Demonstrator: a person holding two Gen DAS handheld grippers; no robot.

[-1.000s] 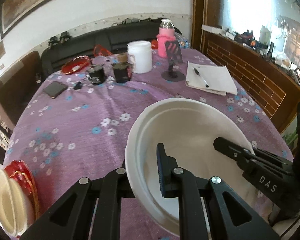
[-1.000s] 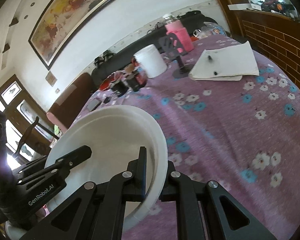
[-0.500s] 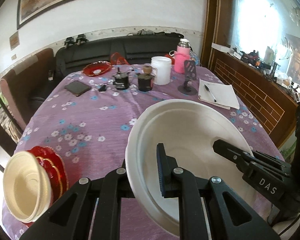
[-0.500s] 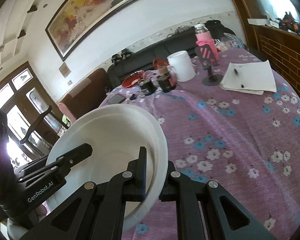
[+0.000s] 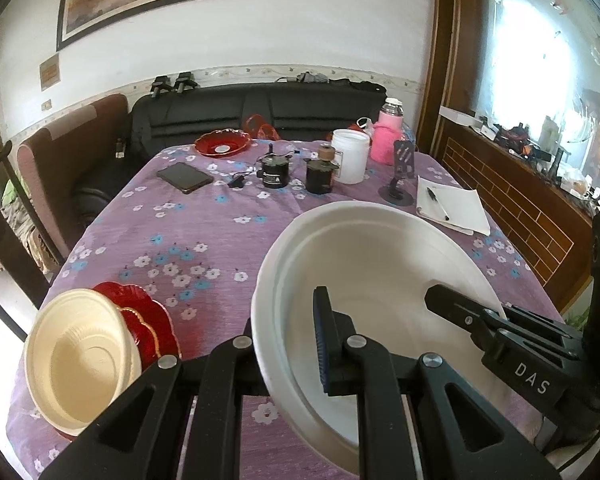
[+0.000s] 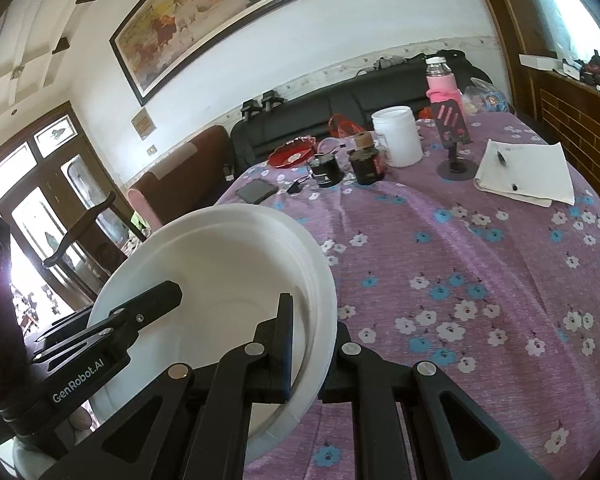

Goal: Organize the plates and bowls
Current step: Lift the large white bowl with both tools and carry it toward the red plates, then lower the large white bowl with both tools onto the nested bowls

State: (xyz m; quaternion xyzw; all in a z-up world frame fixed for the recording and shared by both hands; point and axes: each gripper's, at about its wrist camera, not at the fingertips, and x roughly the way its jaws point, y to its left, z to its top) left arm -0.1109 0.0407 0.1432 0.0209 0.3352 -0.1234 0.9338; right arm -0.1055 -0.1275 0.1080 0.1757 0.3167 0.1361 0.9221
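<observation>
Bright window (image 5: 540,60) glare, fisheye-warped edges

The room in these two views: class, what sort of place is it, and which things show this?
Most likely a home living or dining room: a black sofa against the wall, a framed painting above it, and a table under a floral purple cloth.

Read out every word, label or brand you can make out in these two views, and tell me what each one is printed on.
"DAS": on the right gripper body, seen in the left wrist view.
"GenRobot.AI": on the left gripper body, seen in the right wrist view.
Label on the black jar: too small to read.
Wall plaque beside the painting: blurred, unreadable.
White large bowl, held by both grippers: no text.
</observation>
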